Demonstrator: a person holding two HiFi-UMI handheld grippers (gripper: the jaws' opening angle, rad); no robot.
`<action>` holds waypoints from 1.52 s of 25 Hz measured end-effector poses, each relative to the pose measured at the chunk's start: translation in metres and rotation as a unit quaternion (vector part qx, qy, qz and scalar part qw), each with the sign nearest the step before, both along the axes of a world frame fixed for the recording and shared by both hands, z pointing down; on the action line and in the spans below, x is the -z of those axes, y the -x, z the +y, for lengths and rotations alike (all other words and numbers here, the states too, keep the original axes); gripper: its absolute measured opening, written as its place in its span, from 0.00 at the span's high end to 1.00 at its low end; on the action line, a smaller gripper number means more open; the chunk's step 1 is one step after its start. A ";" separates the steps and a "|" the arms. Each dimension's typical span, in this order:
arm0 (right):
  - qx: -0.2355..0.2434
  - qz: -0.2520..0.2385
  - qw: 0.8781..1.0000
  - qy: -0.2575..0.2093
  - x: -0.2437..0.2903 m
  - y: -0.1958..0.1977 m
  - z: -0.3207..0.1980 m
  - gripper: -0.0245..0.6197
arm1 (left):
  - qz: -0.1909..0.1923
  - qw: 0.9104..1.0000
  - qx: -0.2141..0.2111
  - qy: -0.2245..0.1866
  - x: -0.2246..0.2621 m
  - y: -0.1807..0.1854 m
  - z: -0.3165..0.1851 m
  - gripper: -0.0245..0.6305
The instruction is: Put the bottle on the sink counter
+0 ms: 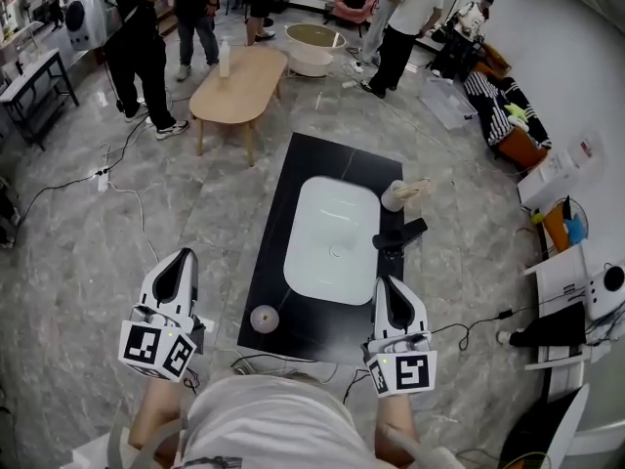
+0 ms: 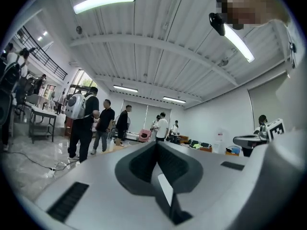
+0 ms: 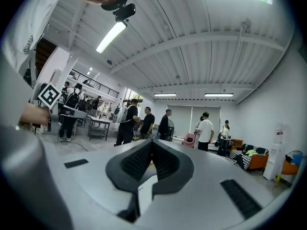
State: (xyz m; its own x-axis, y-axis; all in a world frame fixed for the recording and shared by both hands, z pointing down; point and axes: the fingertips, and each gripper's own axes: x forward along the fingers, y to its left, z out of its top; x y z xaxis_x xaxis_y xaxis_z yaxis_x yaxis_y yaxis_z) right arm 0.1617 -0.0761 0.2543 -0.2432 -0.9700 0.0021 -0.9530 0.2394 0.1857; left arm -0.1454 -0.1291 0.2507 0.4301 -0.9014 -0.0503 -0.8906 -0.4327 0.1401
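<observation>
The black sink tabletop (image 1: 266, 262) with its white basin (image 1: 332, 228) lies straight ahead, and its bare dark margin is the likely landing spot. Beyond its far end stands a wooden tabletop (image 1: 244, 91). At its near end the left gripper (image 1: 181, 260) hangs just off the left corner and the right gripper (image 1: 384, 286) over the right edge. Both have their fingers pressed together on nothing (a rest pose, I judge, with nothing within reach). The bottle (image 1: 225, 59) stands upright on that wooden tabletop, well beyond the sink tabletop.
</observation>
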 end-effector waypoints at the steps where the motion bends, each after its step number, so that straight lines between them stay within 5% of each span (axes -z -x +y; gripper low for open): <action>1: -0.001 0.001 1.000 0.002 -0.001 -0.003 -0.001 0.95 | 0.001 1.000 0.002 -0.004 0.006 0.002 0.002 0.94; 13: 0.007 0.004 1.000 -0.003 0.007 -0.013 -0.007 0.95 | 0.003 0.998 0.048 -0.049 0.049 0.026 0.033 0.94; 38: 0.035 -0.011 0.999 -0.007 0.006 -0.005 0.014 0.95 | 0.002 0.995 0.089 -0.053 0.050 0.037 0.074 0.94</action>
State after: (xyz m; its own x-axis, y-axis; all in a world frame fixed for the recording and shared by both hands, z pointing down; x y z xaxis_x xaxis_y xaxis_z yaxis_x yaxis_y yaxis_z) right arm 0.1664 -0.0619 0.2481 -0.3112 -0.9502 -0.0176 -0.9377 0.3040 0.1682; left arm -0.1827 -0.0549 0.2011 0.2635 -0.9528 -0.1509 -0.9540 -0.2805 0.1055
